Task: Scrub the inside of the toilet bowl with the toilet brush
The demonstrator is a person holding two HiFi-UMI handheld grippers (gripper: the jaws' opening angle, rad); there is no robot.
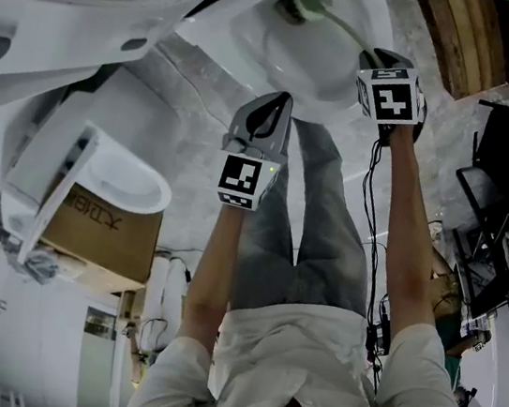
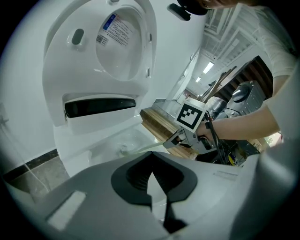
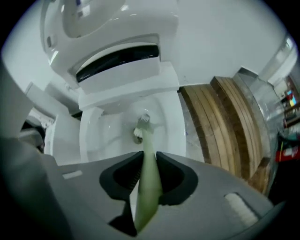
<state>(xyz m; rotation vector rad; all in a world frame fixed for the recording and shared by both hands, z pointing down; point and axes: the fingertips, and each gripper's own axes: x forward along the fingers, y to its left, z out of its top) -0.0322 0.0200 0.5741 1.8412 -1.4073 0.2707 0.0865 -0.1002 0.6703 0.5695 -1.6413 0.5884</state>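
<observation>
- Head view: white toilet bowl [image 1: 260, 42] sits just ahead of the person's grey-trousered legs [image 1: 313, 226], on a pale stone-look floor [image 1: 195, 94].
- Lid [image 2: 117, 42] is up, standing behind the bowl w/ a printed label on its inner face. A dark slot runs across the unit below it.
- Wooden planks [image 3: 220, 117] lie on the floor beside the bowl, at the right of the right gripper view.
- Cardboard box [image 1: 103, 232] stands well apart from the bowl, just beside another white fixture [image 1: 130, 179].
- Left gripper [image 1: 271, 104]: jaws closed tip to tip, nothing btwn them. It's held near the bowl's front rim, pointing at the bowl, apart from the brush and from the other gripper.
- Right gripper [image 3: 149, 157]: jaws clamped on the brush handle, one pad each side. It's over the bowl, marker cube [image 1: 391, 93] facing the head cam.
- Toilet brush [image 3: 147, 180]: pale green handle runs from the right jaws down into the bowl.
- Bristle head [image 3: 140, 127] is inside the bowl, low down by the outlet. Can't tell if it touches the porcelain.
</observation>
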